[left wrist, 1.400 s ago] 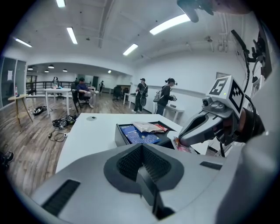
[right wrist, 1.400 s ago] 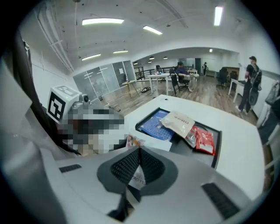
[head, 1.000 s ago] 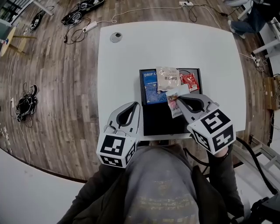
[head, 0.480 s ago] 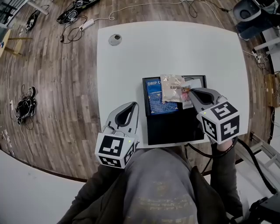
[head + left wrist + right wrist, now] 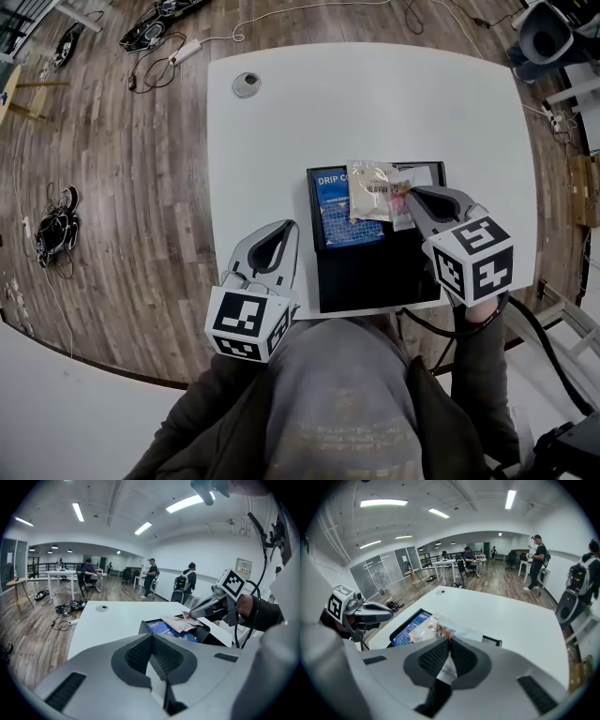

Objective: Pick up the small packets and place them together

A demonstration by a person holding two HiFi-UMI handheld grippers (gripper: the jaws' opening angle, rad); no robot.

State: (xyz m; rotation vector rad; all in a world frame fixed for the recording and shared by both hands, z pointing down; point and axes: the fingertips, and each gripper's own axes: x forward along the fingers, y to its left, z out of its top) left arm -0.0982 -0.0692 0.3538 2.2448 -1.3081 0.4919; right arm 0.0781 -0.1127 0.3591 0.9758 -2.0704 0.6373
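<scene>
Right tongs [image 5: 406,193] are clamped on a small packet [image 5: 446,668] (grip's just loosened a hair), holding it over the far end of the black tray [image 5: 375,277], right beside the beige packet [image 5: 368,190]. Left tongs [image 5: 290,226] are together with nothing in them, by the worktop [image 5: 366,103] front edge.

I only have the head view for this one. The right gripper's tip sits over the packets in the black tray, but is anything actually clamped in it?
Observer: Yes. The right gripper view shows the right gripper shut on a white packet that runs back between its fingers.
Operator: Is the left one carrying anything?
Observer: No. In the left gripper view the left gripper is shut with nothing between its fingers.
Operator: Is the held packet down on the pile?
Observer: From the left gripper view's side angle, its front end seems to rest on the pale packet lying over the blue box. I can't be certain they touch.
</scene>
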